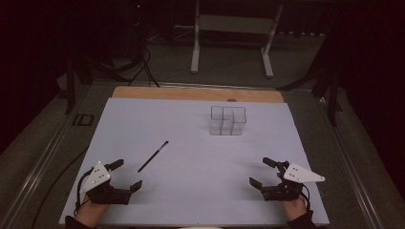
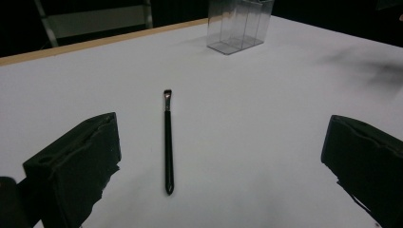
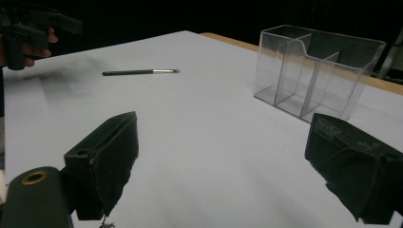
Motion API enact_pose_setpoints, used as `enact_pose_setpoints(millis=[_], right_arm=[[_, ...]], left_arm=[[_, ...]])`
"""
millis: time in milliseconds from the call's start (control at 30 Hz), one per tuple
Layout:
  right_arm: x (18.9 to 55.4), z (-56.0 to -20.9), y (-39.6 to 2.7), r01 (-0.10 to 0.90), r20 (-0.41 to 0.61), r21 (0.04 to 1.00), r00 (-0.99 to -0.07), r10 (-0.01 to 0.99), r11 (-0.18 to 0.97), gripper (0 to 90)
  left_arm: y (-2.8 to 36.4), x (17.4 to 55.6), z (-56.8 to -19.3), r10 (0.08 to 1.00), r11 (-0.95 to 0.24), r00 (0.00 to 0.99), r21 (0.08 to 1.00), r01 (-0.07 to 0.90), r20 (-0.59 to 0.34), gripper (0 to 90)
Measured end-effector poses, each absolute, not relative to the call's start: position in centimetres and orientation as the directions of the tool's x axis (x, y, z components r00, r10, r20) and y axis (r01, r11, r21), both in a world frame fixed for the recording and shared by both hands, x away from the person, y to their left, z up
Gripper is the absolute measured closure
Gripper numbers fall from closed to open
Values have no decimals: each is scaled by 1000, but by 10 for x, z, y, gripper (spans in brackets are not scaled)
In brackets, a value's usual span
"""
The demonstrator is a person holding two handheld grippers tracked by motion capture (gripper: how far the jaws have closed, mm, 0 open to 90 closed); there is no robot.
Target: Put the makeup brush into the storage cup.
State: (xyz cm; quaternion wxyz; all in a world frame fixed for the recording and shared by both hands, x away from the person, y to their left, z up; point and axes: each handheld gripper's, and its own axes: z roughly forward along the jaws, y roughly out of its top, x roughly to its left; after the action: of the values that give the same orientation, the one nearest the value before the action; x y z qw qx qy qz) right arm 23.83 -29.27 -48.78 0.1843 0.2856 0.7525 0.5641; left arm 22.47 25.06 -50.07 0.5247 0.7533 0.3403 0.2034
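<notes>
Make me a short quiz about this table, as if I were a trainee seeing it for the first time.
1. True or false: the left gripper has its jaws closed on the makeup brush.
2. Which gripper is nearer the brush? A) left B) right
3. Fill in: the clear organizer stands toward the ____ edge of the white table.

Key:
1. False: both grippers are open and hold nothing; the brush lies flat on the table, apart from them.
2. A.
3. Far; it stands upright and looks empty.
</notes>
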Motion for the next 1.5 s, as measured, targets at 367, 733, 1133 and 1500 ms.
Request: enact_pose_setpoints(millis=[367,733,1133,1500], right_arm=[[239,-487,-293,217,47,956,-777,628,197,109],[240,-488,-290,212,45,957,-783,621,198,109],[244,-489,-288,211,45,956,-790,612,202,109],[245,-489,-287,213,50,956,-795,605,200,109]], left_arm=[[249,223,-500,718,-206,692,927,312,-73,7],[243,217,-466,719,-200,688,918,343,-101,7],[252,235,-404,688,-271,724,906,324,-53,8],[242,263,-379,695,-378,719,843,383,-14,18]])
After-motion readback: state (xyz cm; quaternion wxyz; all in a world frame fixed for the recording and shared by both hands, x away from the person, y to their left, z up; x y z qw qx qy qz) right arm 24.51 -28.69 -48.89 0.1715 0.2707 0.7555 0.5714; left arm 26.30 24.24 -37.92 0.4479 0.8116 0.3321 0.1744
